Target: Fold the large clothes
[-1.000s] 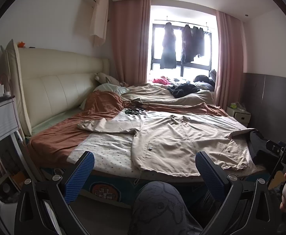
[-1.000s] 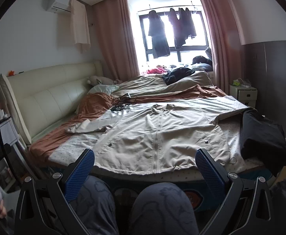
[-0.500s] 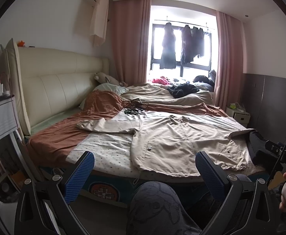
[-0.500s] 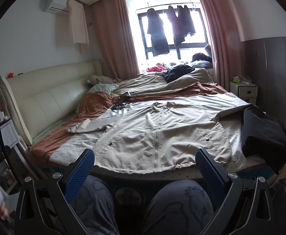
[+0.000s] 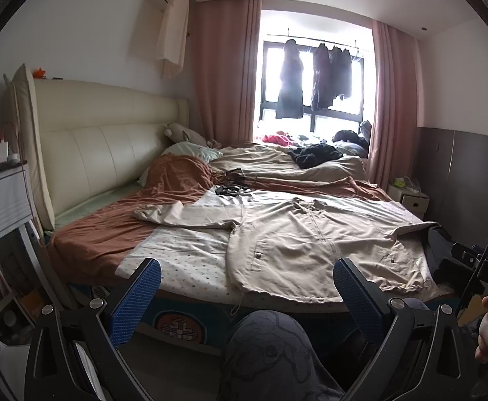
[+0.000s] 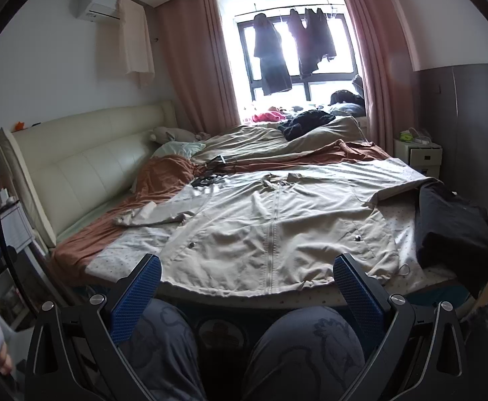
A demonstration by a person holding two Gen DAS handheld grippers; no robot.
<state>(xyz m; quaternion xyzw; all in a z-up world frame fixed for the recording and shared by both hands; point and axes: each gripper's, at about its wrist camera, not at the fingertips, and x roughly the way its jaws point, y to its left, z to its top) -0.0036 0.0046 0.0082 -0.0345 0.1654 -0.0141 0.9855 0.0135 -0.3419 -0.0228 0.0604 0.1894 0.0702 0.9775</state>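
Left wrist view: my left gripper (image 5: 246,295) is wide open, holding nothing, short of the bed (image 5: 190,279). Beige jacket (image 5: 311,247) lies flat, zipped, sleeves spread, hem at the near bed edge. Right gripper (image 6: 246,289) is also wide open and empty. Dark garment (image 6: 451,227) sits just right of the jacket. The only lettering, on the right gripper's body at the frame edge, is too small to read.
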